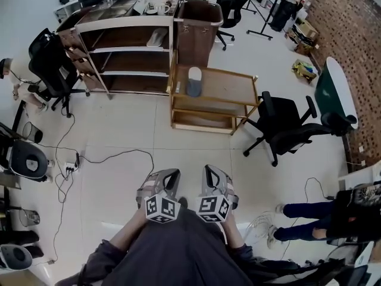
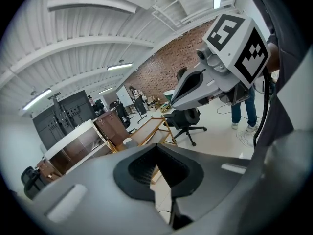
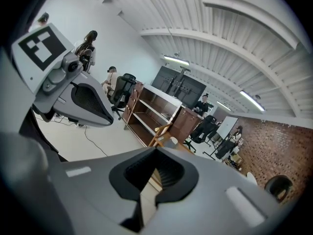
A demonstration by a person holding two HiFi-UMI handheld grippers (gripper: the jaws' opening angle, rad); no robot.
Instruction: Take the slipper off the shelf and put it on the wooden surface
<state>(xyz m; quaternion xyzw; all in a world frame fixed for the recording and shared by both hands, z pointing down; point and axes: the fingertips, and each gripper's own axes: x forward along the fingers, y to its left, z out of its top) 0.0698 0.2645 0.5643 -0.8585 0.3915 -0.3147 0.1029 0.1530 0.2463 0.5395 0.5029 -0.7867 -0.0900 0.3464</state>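
A pale slipper [image 1: 156,37] lies on an upper level of the white-framed shelf [image 1: 128,49] at the far left. A second grey-white slipper [image 1: 194,81] stands on the wooden cart [image 1: 229,82] beside the shelf; it also shows small in the left gripper view [image 2: 128,142] and the right gripper view [image 3: 173,141]. Both grippers hang close to the person's body, far from the shelf. My left gripper [image 1: 169,174] [image 2: 157,148] is shut with nothing in it. My right gripper [image 1: 211,170] [image 3: 156,151] looks shut and empty too.
A brown bin [image 1: 197,28] stands between shelf and cart. Black office chairs sit right of the cart [image 1: 286,127] and left of the shelf [image 1: 50,61]. Cables [image 1: 89,159] trail over the white floor at left. A person's legs [image 1: 309,210] are at the right.
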